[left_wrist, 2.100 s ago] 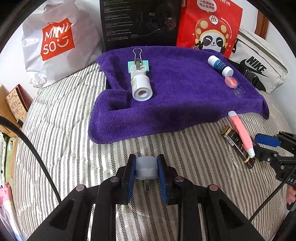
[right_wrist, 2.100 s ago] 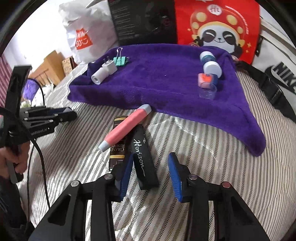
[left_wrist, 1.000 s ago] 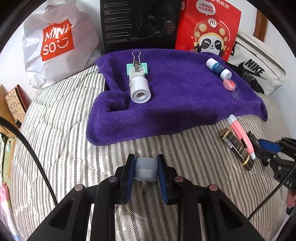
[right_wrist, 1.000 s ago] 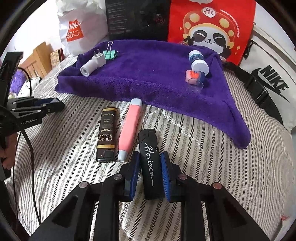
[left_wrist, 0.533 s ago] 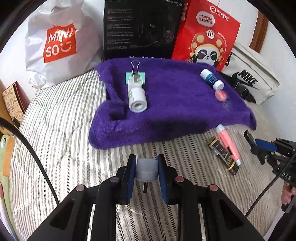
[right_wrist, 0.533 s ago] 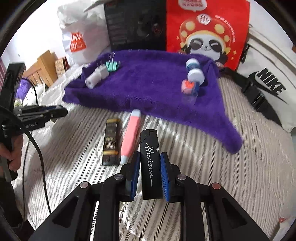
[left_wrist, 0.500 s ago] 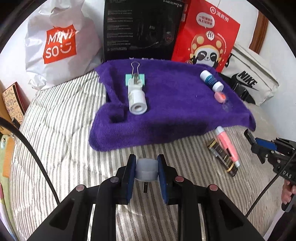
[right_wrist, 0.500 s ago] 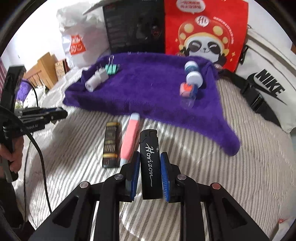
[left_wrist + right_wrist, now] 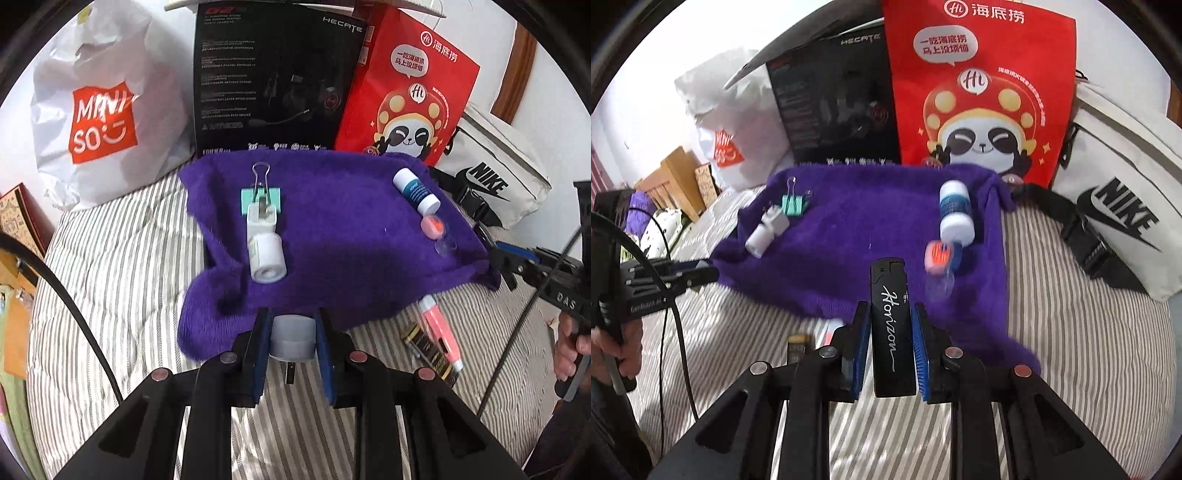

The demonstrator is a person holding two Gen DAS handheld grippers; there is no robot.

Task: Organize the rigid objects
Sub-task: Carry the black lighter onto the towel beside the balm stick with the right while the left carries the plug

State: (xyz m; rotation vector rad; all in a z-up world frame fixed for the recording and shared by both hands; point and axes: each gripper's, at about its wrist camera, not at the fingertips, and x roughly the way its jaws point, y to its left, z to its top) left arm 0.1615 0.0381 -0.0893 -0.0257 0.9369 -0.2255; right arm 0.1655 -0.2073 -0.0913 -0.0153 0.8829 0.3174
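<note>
- Left gripper point(image 9: 293, 341): we clamp a white plug point(image 9: 293, 338), light and stiff, below the towel's point(image 9: 351, 236) 6 o'clock edge.
- Right gripper point(image 9: 890, 349): we pinch the slick, rigid lighter point(image 9: 891, 317) mid-body, over the towel's 6 o'clock edge.

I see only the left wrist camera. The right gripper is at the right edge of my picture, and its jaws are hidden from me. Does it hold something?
Observer: Yes. The right gripper is shut on a black lighter with white handwriting on it.
Operator: Which way does the lighter point?
Observer: Its top end points away from the camera, toward the purple towel.
Operator: Is my left gripper visible from there?
Observer: Yes, the left gripper is at the left edge. A hand holds its handle, but the white plug cannot be seen from that side.
</note>
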